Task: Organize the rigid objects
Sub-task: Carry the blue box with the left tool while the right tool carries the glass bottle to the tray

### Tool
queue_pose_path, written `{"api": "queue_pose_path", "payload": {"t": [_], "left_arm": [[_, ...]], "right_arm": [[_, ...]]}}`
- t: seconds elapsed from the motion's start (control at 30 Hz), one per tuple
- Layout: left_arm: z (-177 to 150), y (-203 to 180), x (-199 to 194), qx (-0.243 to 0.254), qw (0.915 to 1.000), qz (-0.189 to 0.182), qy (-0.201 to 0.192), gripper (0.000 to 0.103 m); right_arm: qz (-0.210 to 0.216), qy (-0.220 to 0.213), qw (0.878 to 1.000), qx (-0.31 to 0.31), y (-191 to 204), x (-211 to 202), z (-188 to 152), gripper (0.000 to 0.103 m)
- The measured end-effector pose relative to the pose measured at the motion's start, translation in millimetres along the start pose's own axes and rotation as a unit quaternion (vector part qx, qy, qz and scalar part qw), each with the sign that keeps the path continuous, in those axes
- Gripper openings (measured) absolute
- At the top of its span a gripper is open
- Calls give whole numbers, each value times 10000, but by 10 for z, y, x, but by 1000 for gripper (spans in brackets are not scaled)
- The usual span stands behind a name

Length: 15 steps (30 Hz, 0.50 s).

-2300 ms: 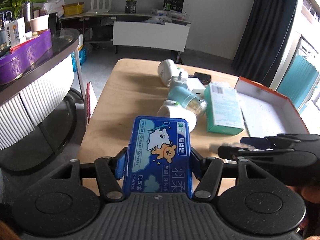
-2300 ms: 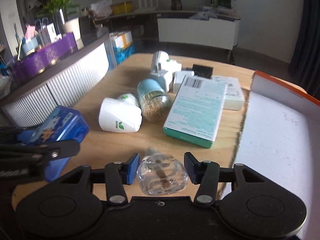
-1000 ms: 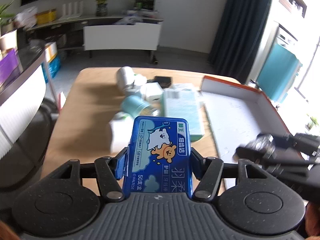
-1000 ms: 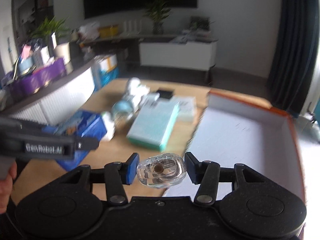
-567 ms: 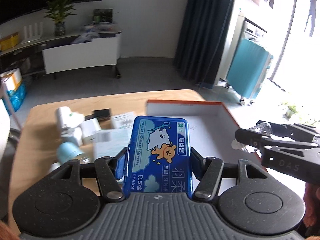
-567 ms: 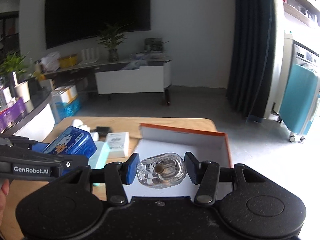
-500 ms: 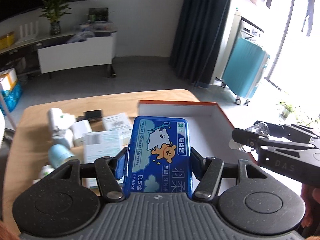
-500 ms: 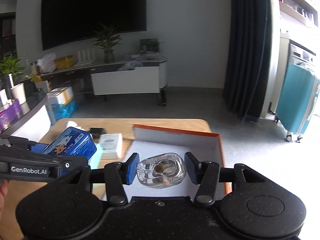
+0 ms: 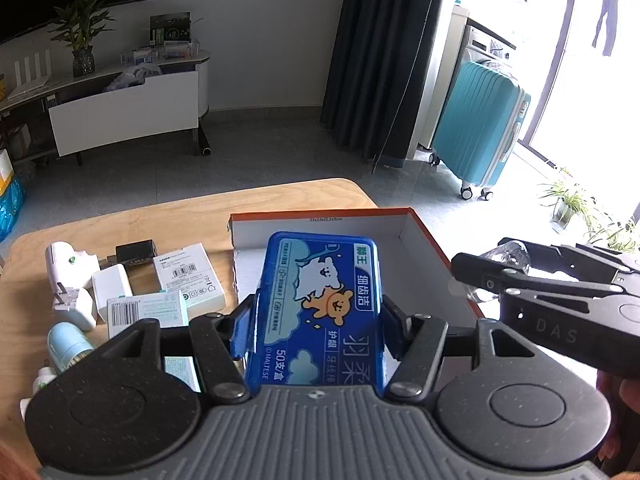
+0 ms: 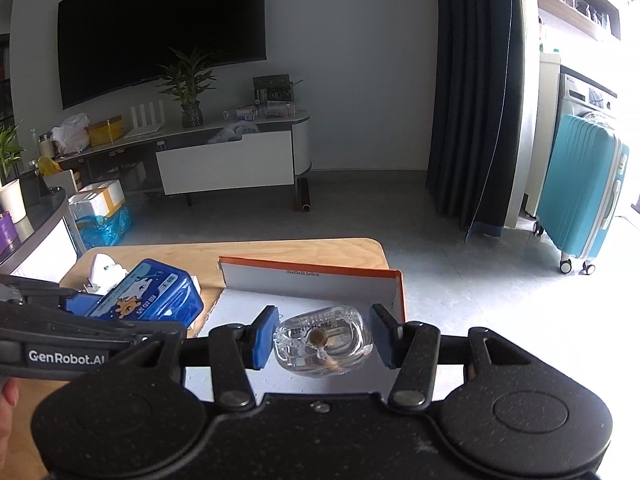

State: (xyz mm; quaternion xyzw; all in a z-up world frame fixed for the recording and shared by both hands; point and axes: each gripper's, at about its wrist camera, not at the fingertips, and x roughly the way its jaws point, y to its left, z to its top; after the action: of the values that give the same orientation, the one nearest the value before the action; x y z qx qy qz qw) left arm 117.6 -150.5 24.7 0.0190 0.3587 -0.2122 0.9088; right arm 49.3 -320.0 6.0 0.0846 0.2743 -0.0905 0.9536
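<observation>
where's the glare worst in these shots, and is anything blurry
Left wrist view: window at right blown out white, blue box sharp. Right wrist view: right edge overexposed, clear bottle crisp; fisheye bends the curtain.

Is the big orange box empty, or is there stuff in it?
It looks empty: the box shows only bare white floor. Both grippers hide its near part, so that part cannot be told.
</observation>
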Motion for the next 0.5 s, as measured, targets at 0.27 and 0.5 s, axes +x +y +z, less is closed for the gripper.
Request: {"api": "queue_pose_path", "payload": {"t": [0.27, 0.5], "left_arm": [[3, -52, 52, -1, 10000, -3, 50, 62], [16, -61, 130, -38, 9999, 7, 101, 62]], "right_arm": [[-61, 98, 9999, 50, 5, 53, -1, 61], [-112, 192, 9998, 17, 23, 158, 45, 61]]}}
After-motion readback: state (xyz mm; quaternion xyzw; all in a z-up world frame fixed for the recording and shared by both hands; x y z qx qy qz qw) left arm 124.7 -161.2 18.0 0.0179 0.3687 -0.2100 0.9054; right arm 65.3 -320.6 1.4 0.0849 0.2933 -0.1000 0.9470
